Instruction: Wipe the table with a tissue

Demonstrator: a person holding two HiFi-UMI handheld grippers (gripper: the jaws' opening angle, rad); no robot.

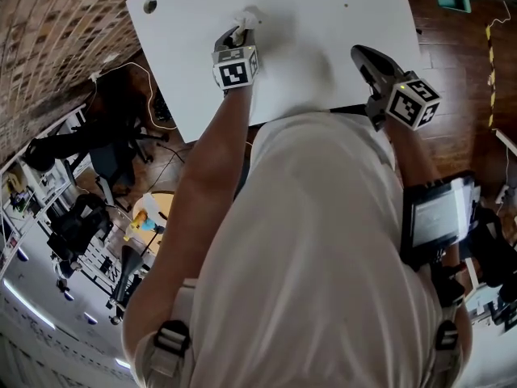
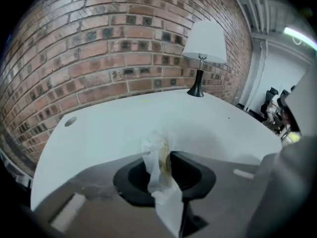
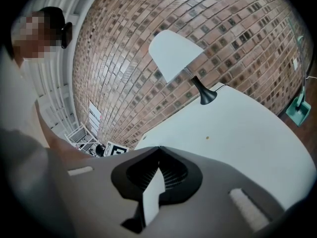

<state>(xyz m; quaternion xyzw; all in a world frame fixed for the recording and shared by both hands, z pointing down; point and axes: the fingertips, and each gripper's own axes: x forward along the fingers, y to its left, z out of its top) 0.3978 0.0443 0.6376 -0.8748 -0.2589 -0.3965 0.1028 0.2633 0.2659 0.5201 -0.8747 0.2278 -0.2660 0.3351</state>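
The white table [image 1: 323, 23] fills the top of the head view. My left gripper [image 1: 239, 32] points down at its left part and is shut on a crumpled white tissue [image 1: 245, 18], whose end rests on the tabletop. In the left gripper view the tissue [image 2: 159, 175] is pinched between the jaws of the left gripper [image 2: 161, 152] and shows a yellow-brown stain. My right gripper [image 1: 361, 53] hovers over the table's near right edge. In the right gripper view the right gripper [image 3: 158, 148] has its tips touching, with nothing between them.
A white-shaded lamp [image 2: 203, 46] on a black base stands at the table's far side by the brick wall [image 2: 99, 43]. A round cable hole [image 1: 150, 6] is near the table's left corner. An office chair [image 1: 113, 156] stands on the floor to the left.
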